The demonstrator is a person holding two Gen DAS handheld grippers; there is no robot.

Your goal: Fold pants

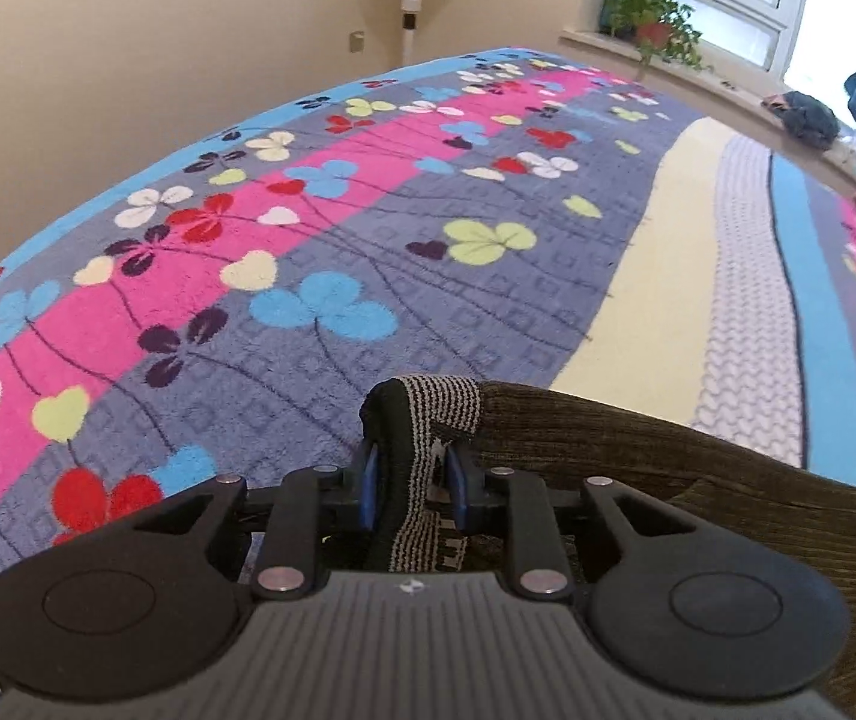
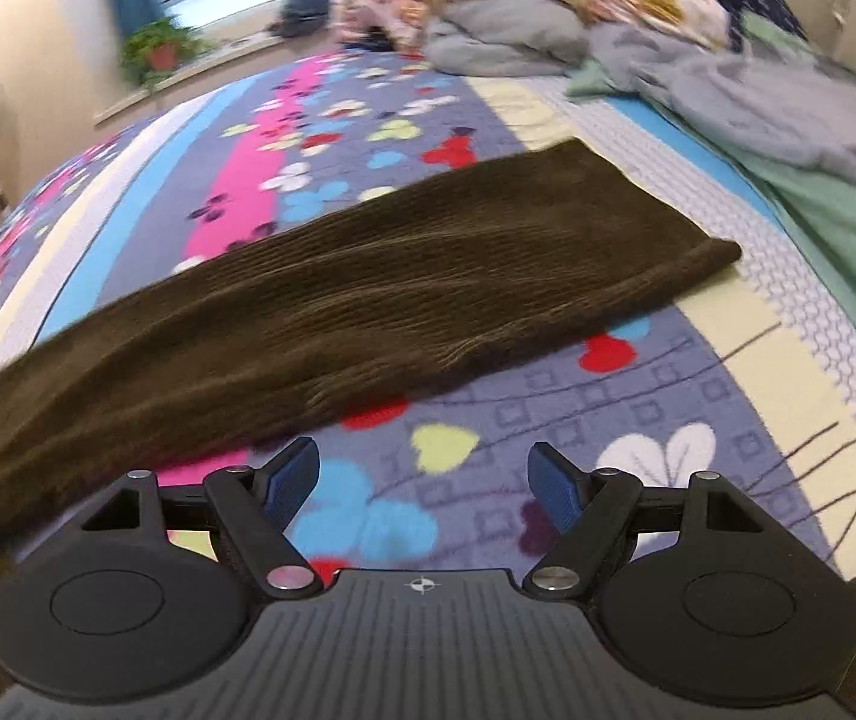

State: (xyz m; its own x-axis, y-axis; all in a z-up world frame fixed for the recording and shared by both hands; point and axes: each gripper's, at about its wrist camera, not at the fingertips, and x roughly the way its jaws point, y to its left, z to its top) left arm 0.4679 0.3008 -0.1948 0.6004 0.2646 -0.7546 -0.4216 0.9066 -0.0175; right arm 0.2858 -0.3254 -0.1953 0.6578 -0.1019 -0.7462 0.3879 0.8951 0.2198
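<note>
The pants are dark brown corduroy, lying in a long band across the flowered bedspread, leg end at the right. My left gripper is shut on the pants' black-and-white striped waistband, with brown cloth trailing to the right. My right gripper is open and empty, just in front of the near edge of the pants, over the bedspread.
A heap of bedding and clothes lies at the far right of the bed. A standing fan is by the wall. A potted plant sits on the windowsill. Dark items lie beyond the bed's far edge.
</note>
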